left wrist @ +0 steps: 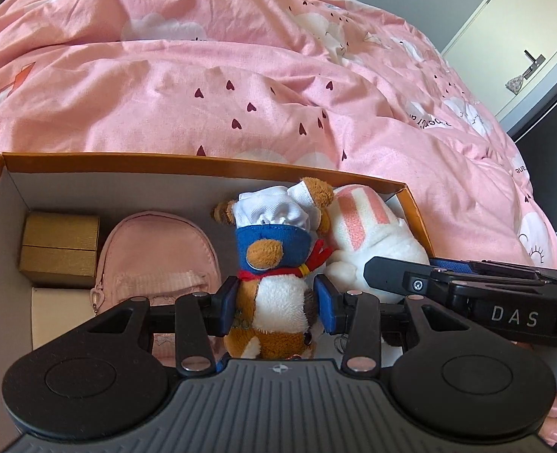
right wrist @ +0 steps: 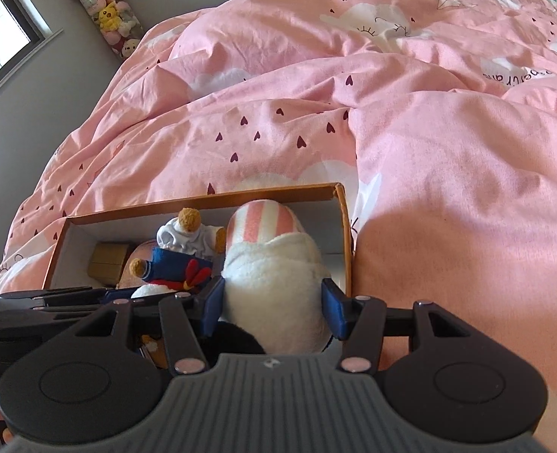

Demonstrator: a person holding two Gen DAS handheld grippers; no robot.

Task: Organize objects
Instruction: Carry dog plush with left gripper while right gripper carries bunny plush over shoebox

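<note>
My left gripper (left wrist: pixel 276 304) has its blue pads pressed on either side of the brown-and-white plush dog (left wrist: pixel 274 283), which wears a white chef hat and blue band. My right gripper (right wrist: pixel 273 311) clamps the white plush with pink stripes (right wrist: pixel 274 275) between its pads. Both toys sit in the orange-rimmed box (left wrist: pixel 90 160), side by side and touching. Left of my left fingers lie a pink pouch (left wrist: pixel 157 253) and a gold box (left wrist: pixel 59 251). The right tool's body reads "DAS". Beyond the box spreads the pink duvet (left wrist: pixel 240 75); its print is too warped to read.
</note>
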